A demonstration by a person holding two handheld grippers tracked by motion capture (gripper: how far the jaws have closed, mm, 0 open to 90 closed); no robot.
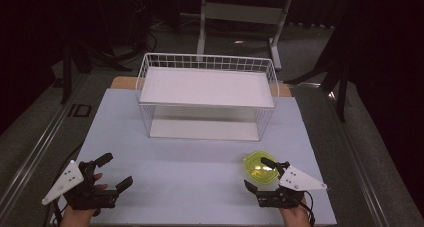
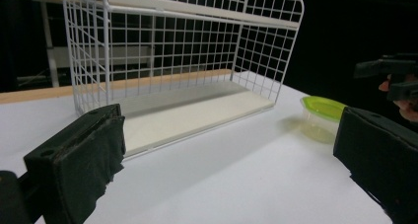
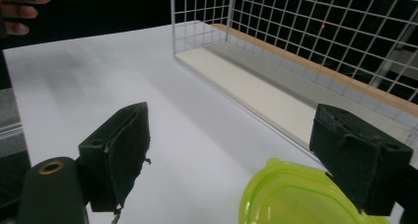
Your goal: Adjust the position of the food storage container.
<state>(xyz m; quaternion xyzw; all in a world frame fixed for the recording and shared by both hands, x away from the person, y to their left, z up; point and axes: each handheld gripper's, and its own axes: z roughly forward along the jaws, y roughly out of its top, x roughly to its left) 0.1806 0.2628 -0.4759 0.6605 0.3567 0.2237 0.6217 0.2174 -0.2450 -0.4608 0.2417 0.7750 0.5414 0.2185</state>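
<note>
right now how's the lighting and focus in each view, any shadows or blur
High view: table lit, surroundings nearly black, rack shades its lower shelf. Left gripper view: rack crisp, near jaws soft, the container throws a faint shadow. Right gripper view: lid and jaws slightly blurred up close, dark background.

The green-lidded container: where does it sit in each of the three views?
High view: the green-lidded container is lower right, just ahead of the right gripper.
Left gripper view: right of centre, on the table beyond the right-hand finger.
Right gripper view: bottom edge, between the fingers.
Shared landmark: the white wire rack.
</note>
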